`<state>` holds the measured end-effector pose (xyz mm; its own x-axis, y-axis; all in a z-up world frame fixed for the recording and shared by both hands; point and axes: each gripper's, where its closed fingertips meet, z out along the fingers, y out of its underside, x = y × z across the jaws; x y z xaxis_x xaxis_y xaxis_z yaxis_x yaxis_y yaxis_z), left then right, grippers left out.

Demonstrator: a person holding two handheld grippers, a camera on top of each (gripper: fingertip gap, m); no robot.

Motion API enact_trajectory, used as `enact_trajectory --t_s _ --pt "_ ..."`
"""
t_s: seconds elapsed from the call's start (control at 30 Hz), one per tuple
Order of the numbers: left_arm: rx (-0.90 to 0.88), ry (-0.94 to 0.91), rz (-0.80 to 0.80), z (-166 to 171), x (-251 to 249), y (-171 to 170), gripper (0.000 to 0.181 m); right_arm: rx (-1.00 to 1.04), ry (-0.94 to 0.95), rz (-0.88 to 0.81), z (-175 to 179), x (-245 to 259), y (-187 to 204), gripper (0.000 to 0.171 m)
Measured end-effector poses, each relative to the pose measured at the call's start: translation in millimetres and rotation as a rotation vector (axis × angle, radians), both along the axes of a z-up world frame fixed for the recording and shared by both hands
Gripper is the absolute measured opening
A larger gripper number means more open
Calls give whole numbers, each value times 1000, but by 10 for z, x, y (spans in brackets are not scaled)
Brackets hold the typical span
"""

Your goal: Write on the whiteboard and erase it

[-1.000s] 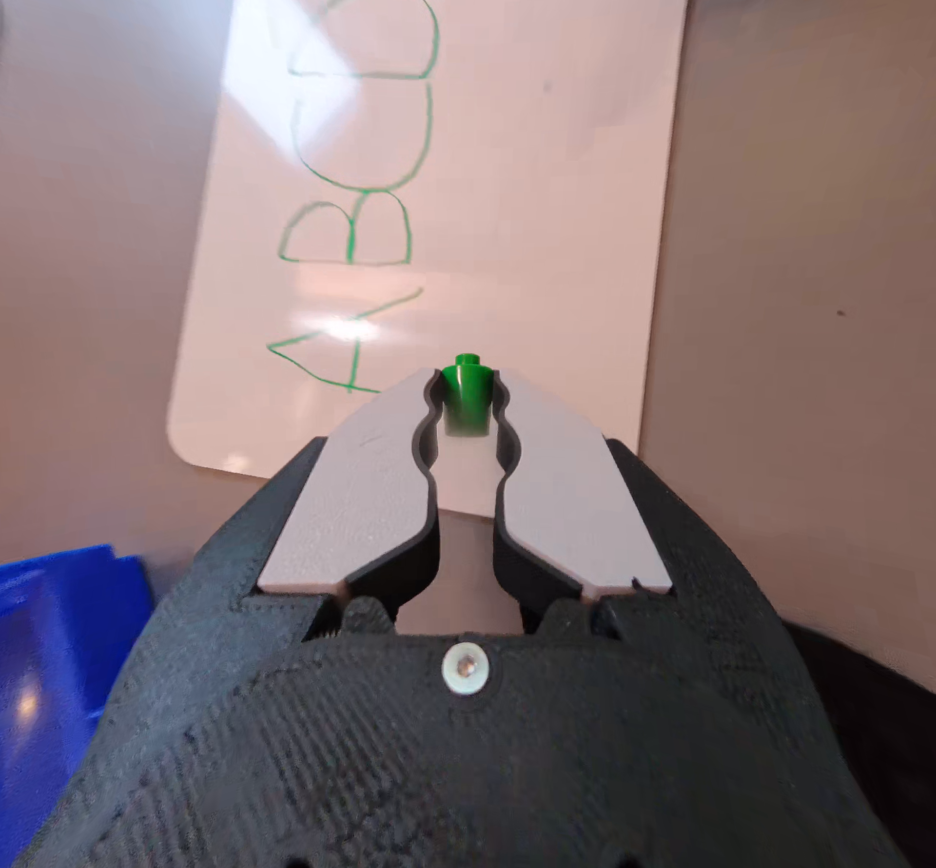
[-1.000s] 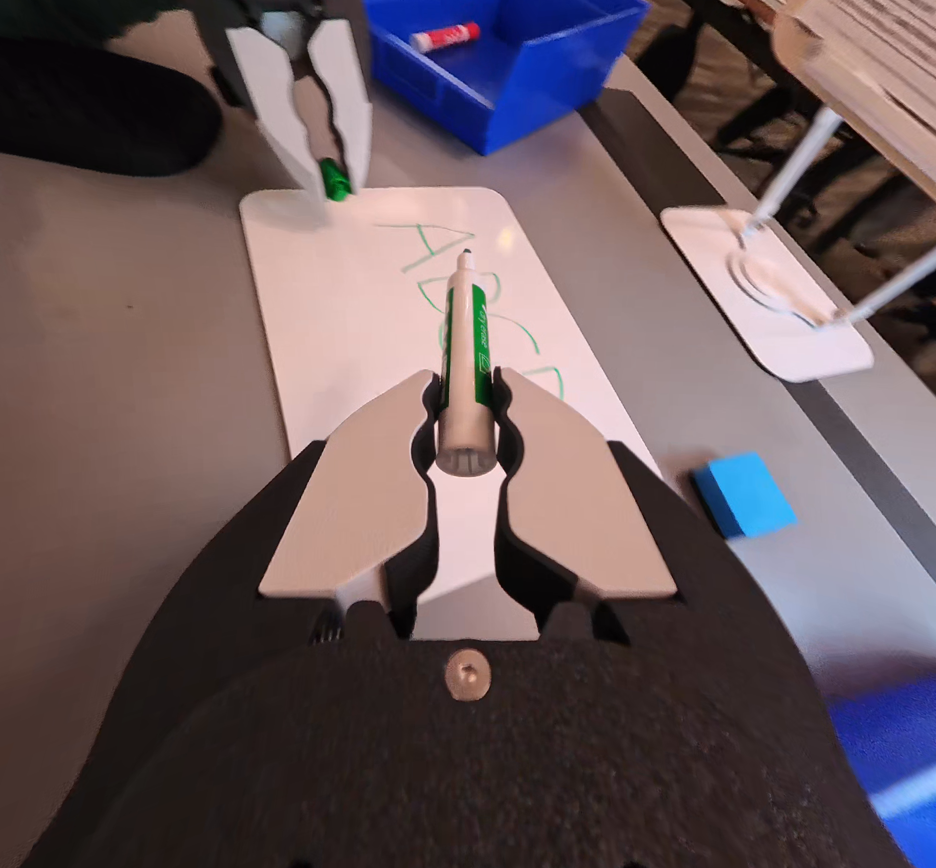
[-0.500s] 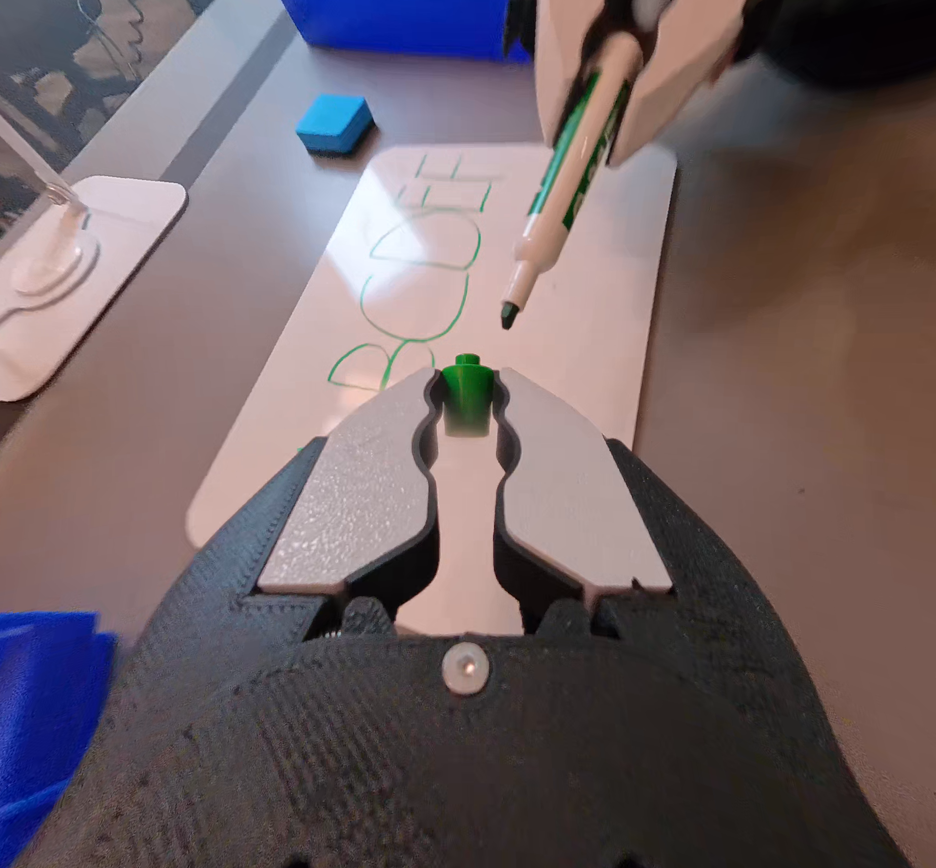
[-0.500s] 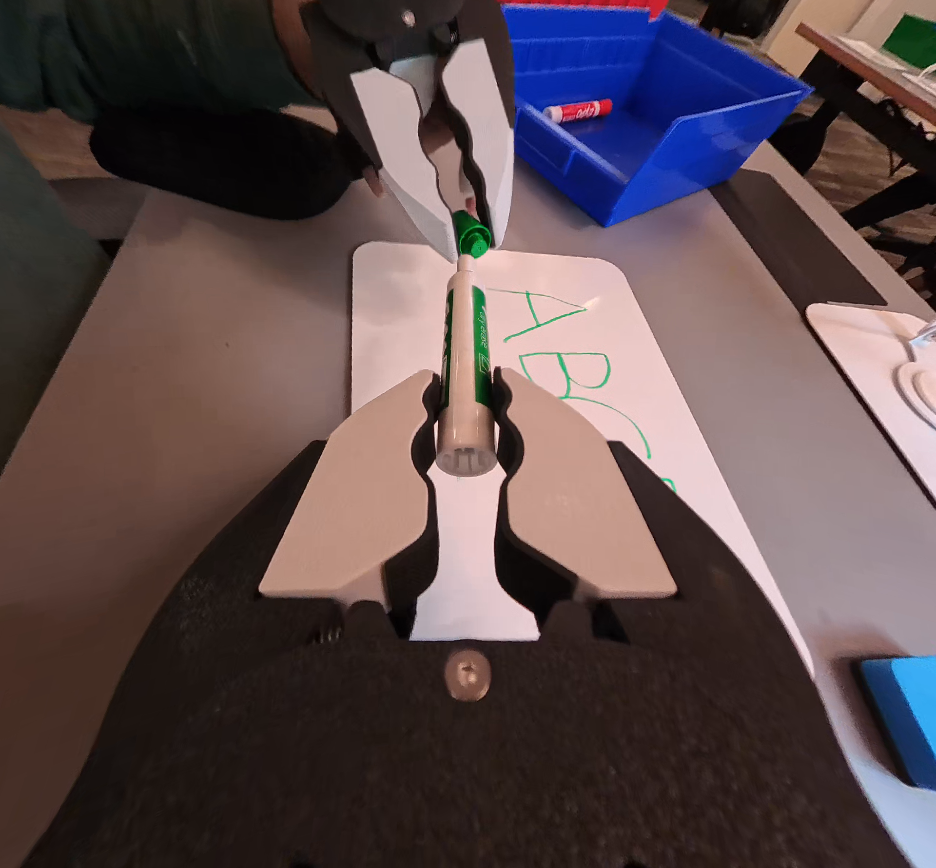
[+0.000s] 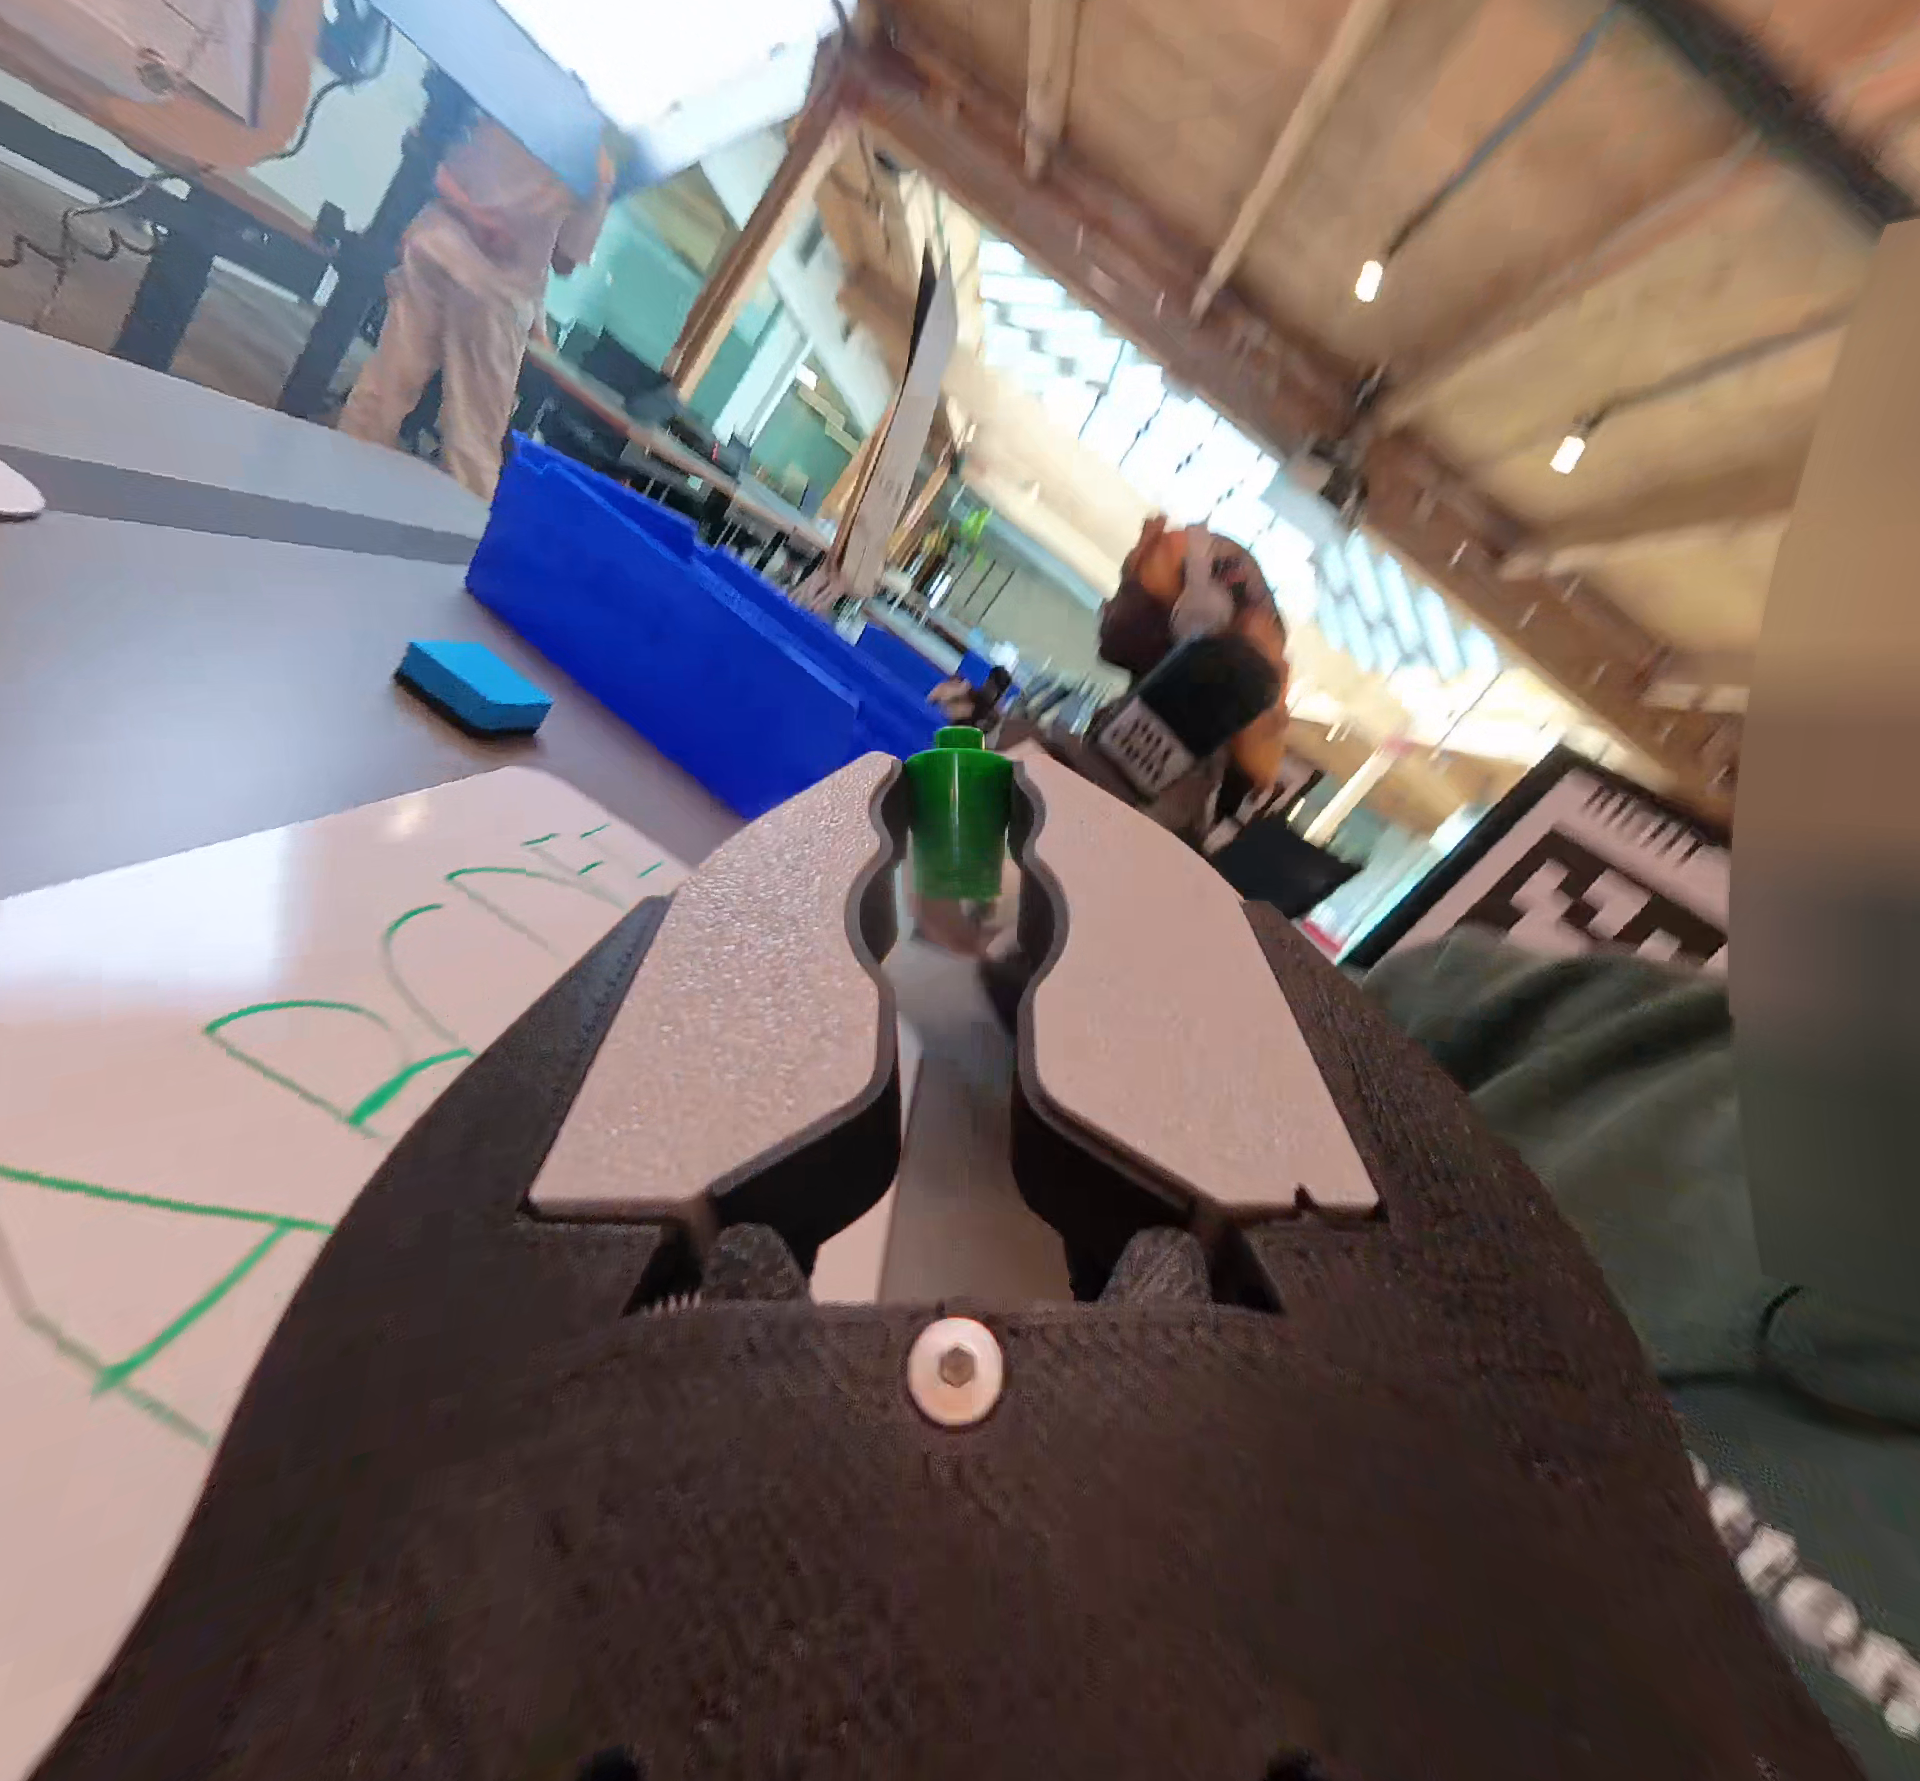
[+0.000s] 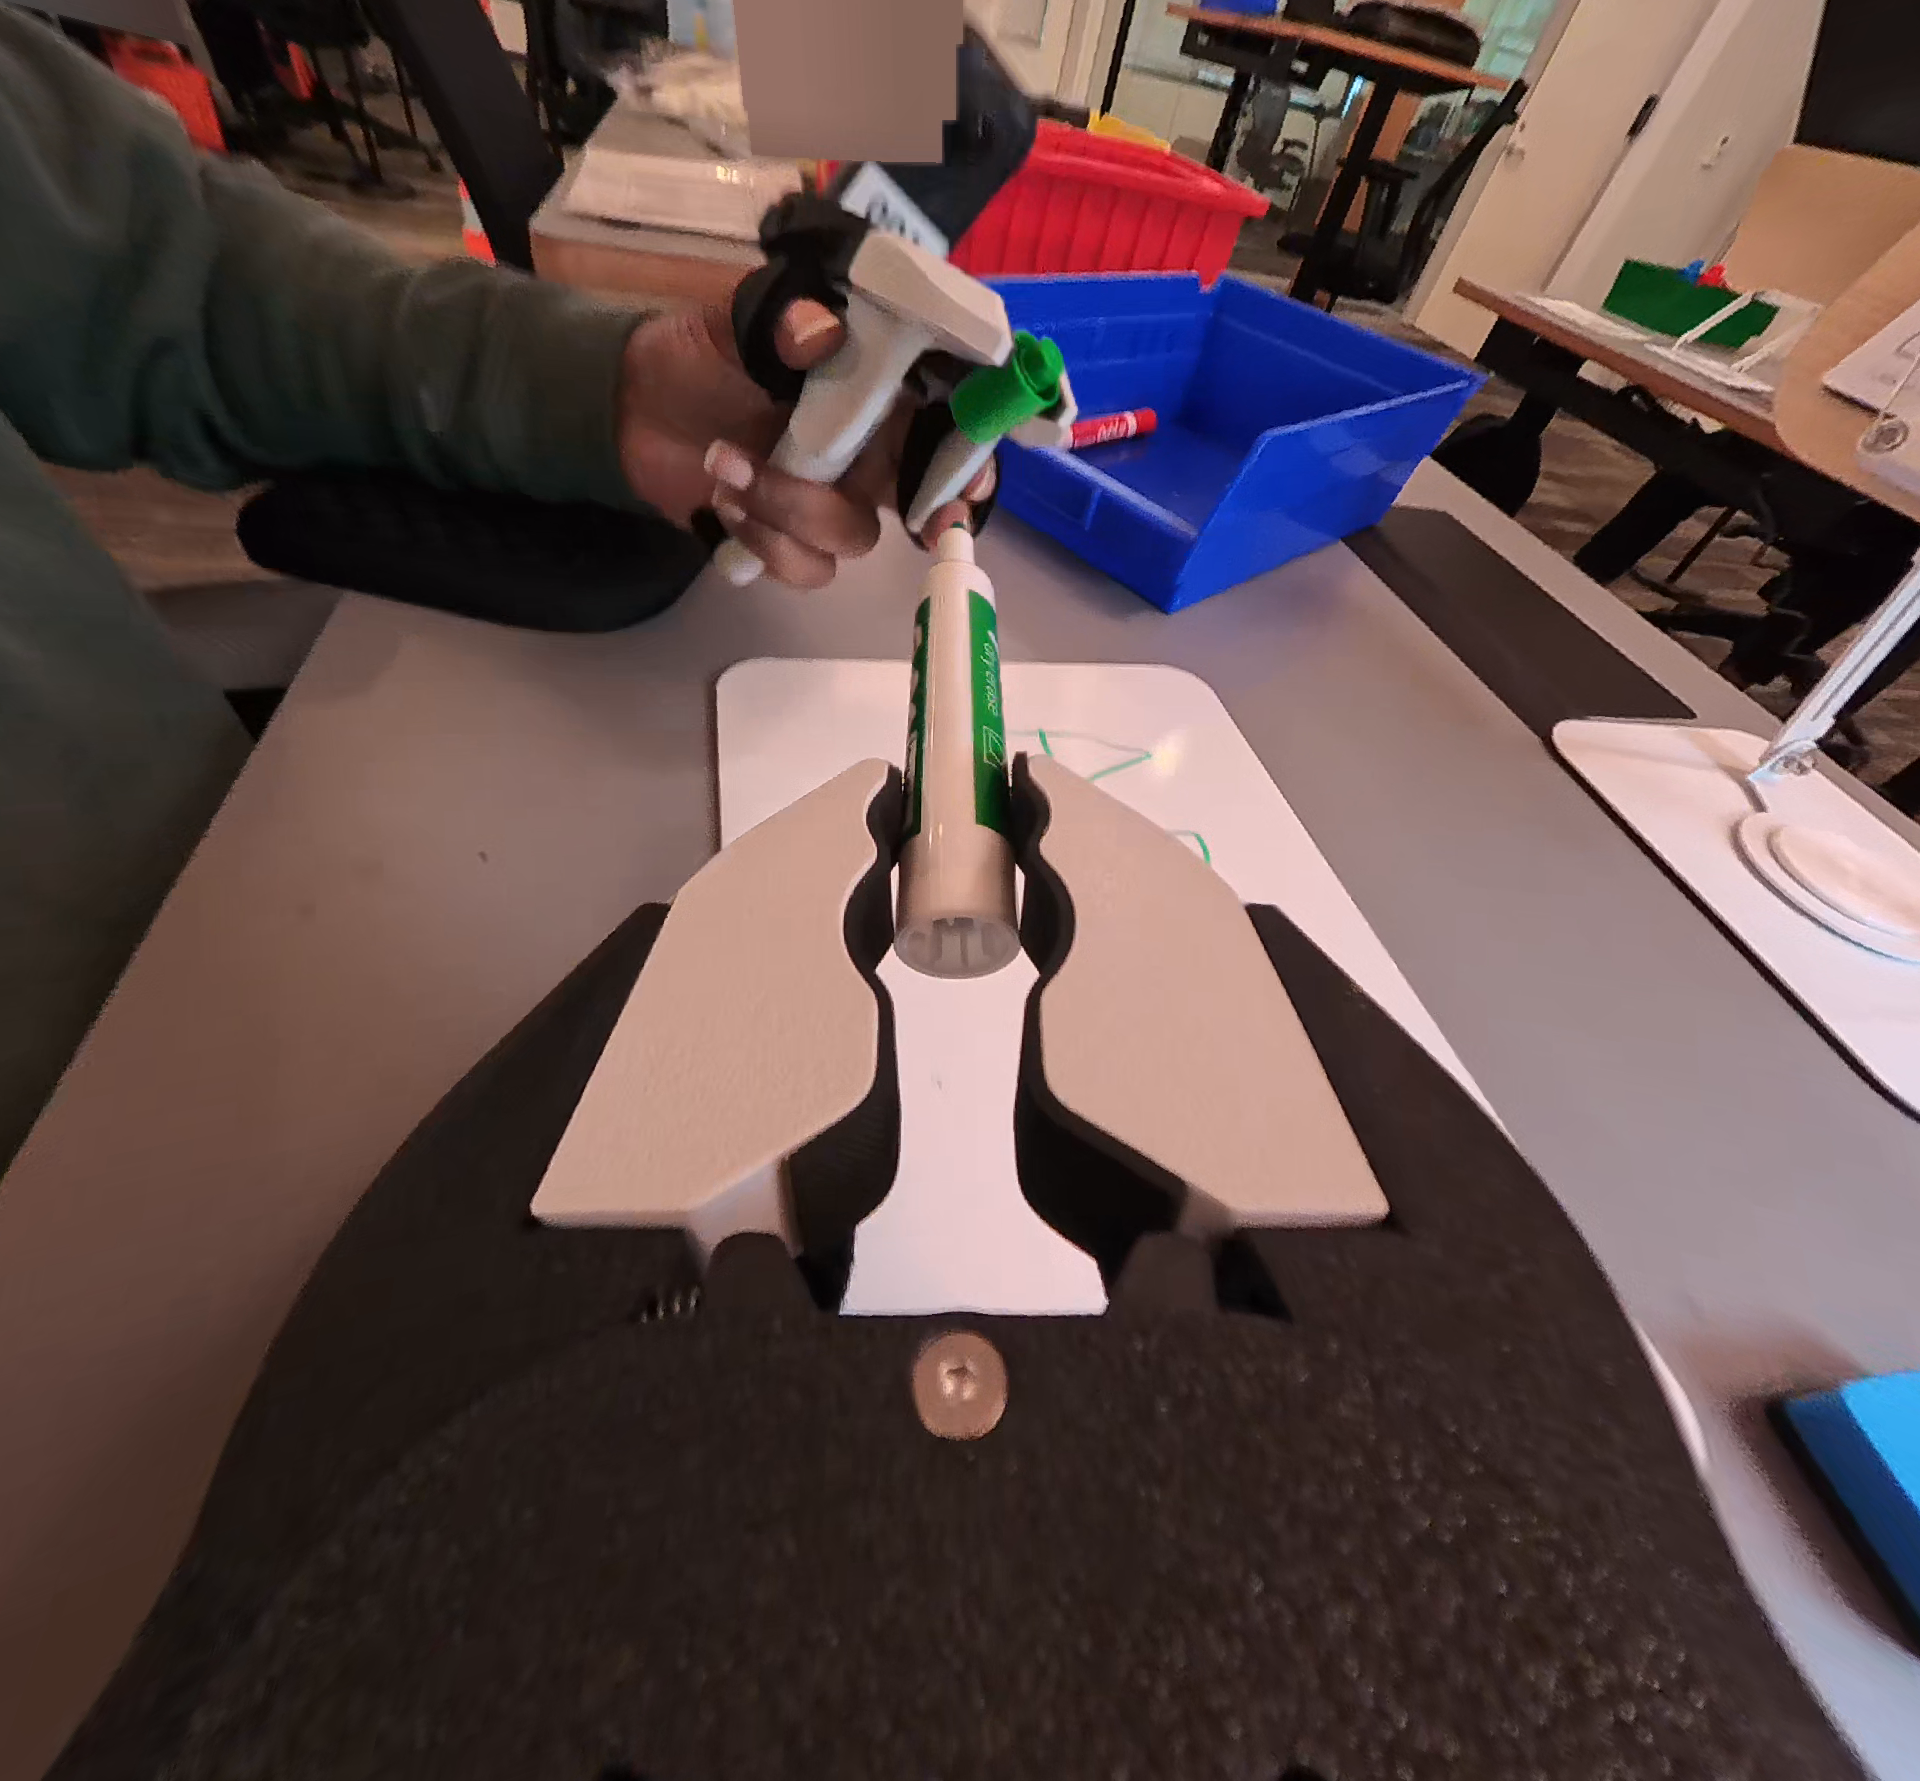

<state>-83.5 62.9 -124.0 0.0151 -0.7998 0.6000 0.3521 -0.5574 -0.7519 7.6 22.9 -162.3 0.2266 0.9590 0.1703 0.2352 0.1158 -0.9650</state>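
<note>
Marker (image 6: pixel 954 775) between right tool (image 6: pixel 958 786) fingers.

Bright daylight from windows (image 5: pixel 1195 422); left view background motion-blurred, perhaps overexposed; wide-angle edge distortion.

Facing wrist views, whiteboard (image 6: pixel 790 723) shared

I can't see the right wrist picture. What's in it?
The right claw holds a green marker pointing away over a whiteboard with green writing. Just past its tip, the left claw holds the green cap. Behind sits a blue bin.
</note>
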Motion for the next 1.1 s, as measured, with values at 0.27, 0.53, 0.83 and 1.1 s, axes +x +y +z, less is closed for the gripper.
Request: enact_trajectory --t_s 0.27,0.53,0.83,1.1 --pt "-131 -333 177 303 -89 116 18 -124 217 -31 263 -282 -28 20" --pt "-73 -445 276 483 -105 64 19 -271 340 -38 386 -388 14 20" --pt "-43 -532 300 586 -103 9 19 -322 447 -77 508 -426 41 20" --pt "5 -513 291 614 -98 -59 19 -352 571 -80 681 -330 97 20"
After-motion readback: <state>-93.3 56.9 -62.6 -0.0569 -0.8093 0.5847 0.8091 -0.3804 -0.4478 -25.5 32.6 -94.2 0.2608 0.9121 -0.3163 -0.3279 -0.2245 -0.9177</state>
